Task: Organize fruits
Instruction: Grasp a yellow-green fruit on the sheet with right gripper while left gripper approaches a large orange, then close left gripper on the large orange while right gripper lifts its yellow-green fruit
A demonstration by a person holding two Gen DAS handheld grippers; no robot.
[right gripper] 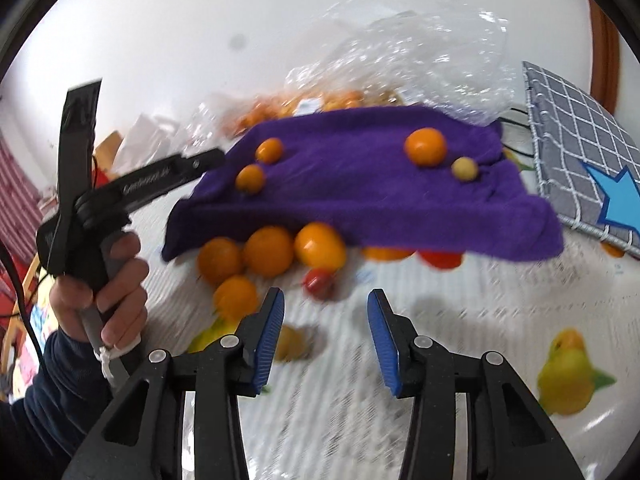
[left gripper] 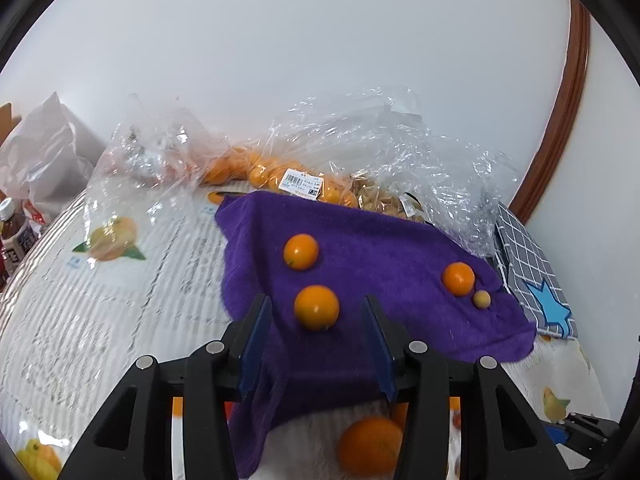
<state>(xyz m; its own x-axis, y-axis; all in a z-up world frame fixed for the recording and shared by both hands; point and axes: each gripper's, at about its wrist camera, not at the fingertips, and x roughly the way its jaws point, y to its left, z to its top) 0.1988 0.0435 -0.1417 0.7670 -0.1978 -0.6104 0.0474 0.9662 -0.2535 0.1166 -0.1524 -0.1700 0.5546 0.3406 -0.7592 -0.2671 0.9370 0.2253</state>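
Observation:
A purple towel (left gripper: 384, 256) lies over a raised surface, with three oranges and a small yellowish fruit (left gripper: 481, 300) on it. My left gripper (left gripper: 316, 312) is open, with the nearest orange (left gripper: 316, 307) just ahead between its blue fingertips, not gripped. More oranges (right gripper: 268, 251) and a small red fruit (right gripper: 318, 282) lie on the table below the towel's front edge (right gripper: 360, 216). My right gripper (right gripper: 326, 312) is open and empty, above the tablecloth just short of these fruits. The left gripper's body and the hand holding it show at the left of the right wrist view (right gripper: 92, 200).
Clear plastic bags (left gripper: 360, 152) holding oranges and nuts sit behind the towel. A grey checked cloth with a blue star (left gripper: 536, 280) lies to the right. White bags and a bottle (left gripper: 12, 232) stand at far left. The tablecloth (left gripper: 120, 320) has fruit prints.

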